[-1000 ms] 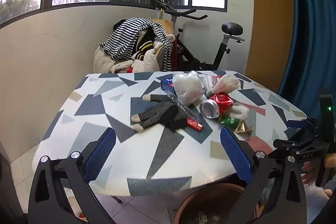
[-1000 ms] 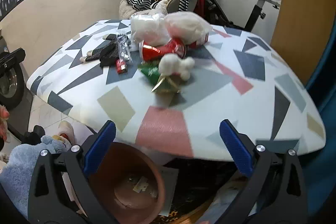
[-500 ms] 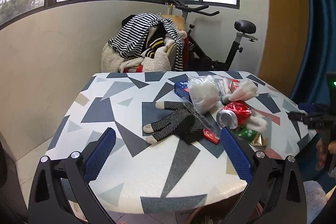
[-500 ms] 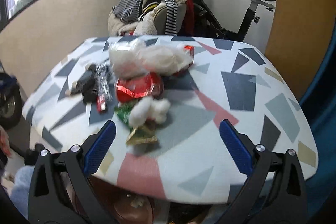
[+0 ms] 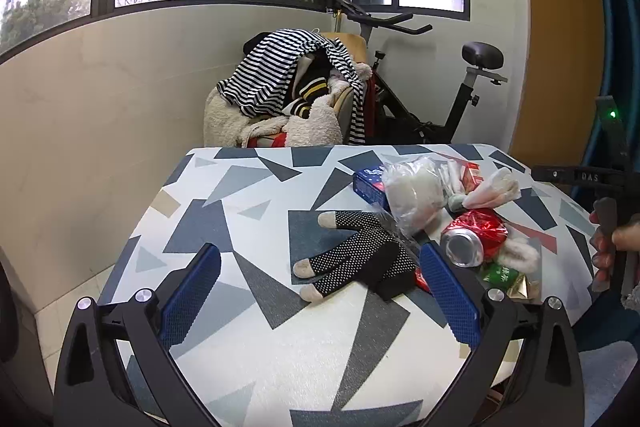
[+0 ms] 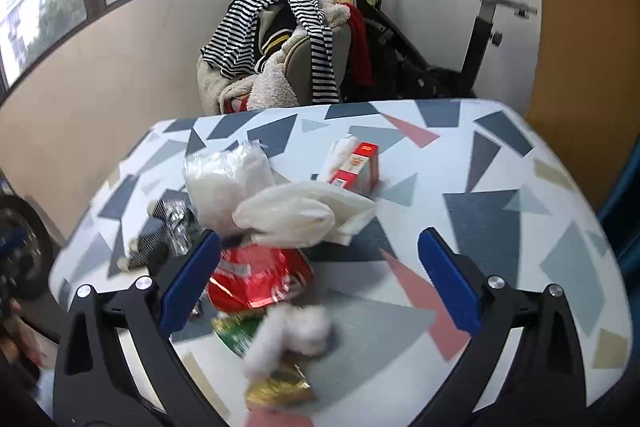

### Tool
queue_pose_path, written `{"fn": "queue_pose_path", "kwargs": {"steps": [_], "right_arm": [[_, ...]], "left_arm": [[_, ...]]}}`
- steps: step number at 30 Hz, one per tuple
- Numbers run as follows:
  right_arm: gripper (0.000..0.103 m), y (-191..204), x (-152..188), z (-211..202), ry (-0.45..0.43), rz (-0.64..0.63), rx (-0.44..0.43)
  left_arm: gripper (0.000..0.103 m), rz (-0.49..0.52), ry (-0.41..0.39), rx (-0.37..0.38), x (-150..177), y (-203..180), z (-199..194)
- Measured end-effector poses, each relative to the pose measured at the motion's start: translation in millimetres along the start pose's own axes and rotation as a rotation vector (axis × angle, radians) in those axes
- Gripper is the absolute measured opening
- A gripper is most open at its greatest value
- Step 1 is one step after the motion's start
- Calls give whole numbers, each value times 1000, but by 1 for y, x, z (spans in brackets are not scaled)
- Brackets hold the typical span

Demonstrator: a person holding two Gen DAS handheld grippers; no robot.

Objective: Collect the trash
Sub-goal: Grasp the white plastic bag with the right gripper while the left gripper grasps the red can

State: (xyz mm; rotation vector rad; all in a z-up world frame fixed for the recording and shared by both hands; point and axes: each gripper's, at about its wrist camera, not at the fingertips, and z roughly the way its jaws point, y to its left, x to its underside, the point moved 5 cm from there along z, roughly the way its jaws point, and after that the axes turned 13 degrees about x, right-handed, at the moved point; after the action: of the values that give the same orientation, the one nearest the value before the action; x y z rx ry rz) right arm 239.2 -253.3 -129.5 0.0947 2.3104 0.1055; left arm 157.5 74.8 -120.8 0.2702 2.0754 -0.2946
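Observation:
Trash lies in a heap on the patterned table (image 5: 248,211): a crushed red can (image 5: 474,237), clear plastic bags (image 5: 414,189), a white tissue wad (image 5: 518,255), a green and gold wrapper (image 5: 508,277), a blue box (image 5: 366,183) and a red box (image 6: 356,163). A black dotted glove (image 5: 356,265) lies beside the heap. My left gripper (image 5: 320,301) is open and empty over the table's near edge, just short of the glove. My right gripper (image 6: 318,287) is open and empty above the can (image 6: 256,279), the tissue wad (image 6: 296,331) and the wrapper (image 6: 276,389).
A chair piled with striped clothes (image 5: 288,83) and an exercise bike (image 5: 432,99) stand behind the table by the wall. A blue curtain (image 5: 616,47) hangs at the right. The right gripper's body and the hand holding it (image 5: 608,239) show at the right edge of the left wrist view.
Both grippers have risen and moved forward over the table. The brown bin under the table's edge has dropped out of both views. Both stay open.

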Motion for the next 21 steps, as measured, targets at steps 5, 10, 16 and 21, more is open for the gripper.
{"fn": "queue_pose_path", "kwargs": {"steps": [5,10,16,21], "right_arm": [[97,13,-4,24,26,10,2],[97,25,-3,54,80,9,45],[97,12,1,86,200,222,-91],[33,12,7,92,230,270,-219]], "left_arm": [[97,-10,9,14,0,0,10],[97,-10,17,31,1,-3,16],[97,-11,29,49,3,-7,23],[97,-2,39,73,4,-13,28]]}}
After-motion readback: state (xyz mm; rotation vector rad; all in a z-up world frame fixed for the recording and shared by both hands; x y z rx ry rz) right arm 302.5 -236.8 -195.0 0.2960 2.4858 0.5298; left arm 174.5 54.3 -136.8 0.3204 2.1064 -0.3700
